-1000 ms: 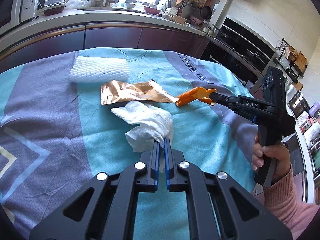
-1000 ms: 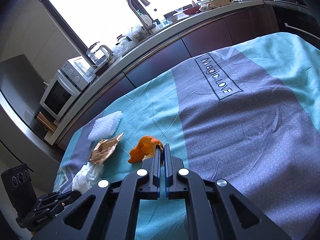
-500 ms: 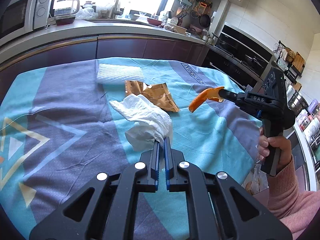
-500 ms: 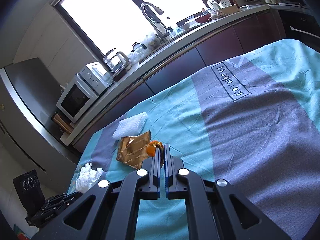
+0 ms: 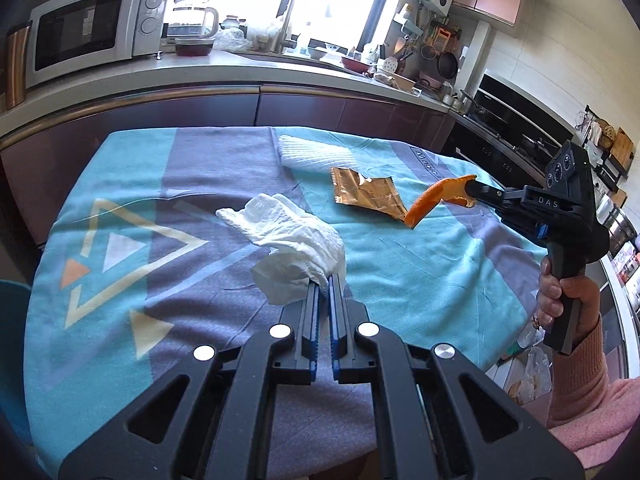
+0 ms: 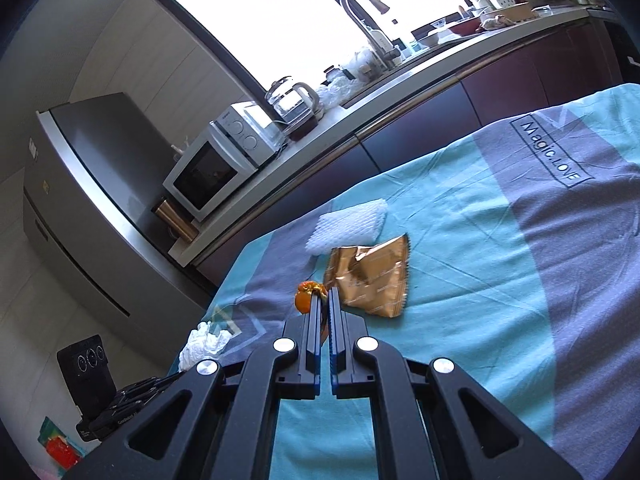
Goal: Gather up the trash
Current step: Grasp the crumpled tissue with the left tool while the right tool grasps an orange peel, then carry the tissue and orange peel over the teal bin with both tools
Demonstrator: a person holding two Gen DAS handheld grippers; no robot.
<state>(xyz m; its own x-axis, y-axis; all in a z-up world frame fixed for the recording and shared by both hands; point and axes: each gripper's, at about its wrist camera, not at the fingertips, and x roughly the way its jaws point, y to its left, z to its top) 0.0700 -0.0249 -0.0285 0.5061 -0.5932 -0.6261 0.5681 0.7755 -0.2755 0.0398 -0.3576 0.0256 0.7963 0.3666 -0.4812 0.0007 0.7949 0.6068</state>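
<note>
My left gripper (image 5: 325, 280) is shut on a crumpled white tissue (image 5: 294, 238), held just above the tablecloth (image 5: 400, 272). In the right wrist view the same tissue (image 6: 204, 344) shows at the lower left, at the tip of the left gripper's black body. My right gripper (image 6: 325, 294) is shut on a curled orange peel (image 6: 306, 296); from the left wrist view that peel (image 5: 434, 198) hangs in the air off the right gripper (image 5: 472, 190). A gold foil wrapper (image 5: 366, 194) (image 6: 370, 280) and a white foam net (image 5: 316, 152) (image 6: 350, 226) lie flat on the cloth.
The table carries a teal and grey cloth with a printed label (image 6: 550, 152). Behind it runs a kitchen counter (image 5: 240, 68) with a microwave (image 5: 88, 28), kettle and sink tap (image 6: 360, 8). A hand in a pink sleeve (image 5: 576, 368) holds the right gripper. A fridge (image 6: 92, 184) stands left.
Both grippers have pulled back and risen from the table. The tissue has come up with the left one, the orange peel with the right. Wrapper and foam net stay put.
</note>
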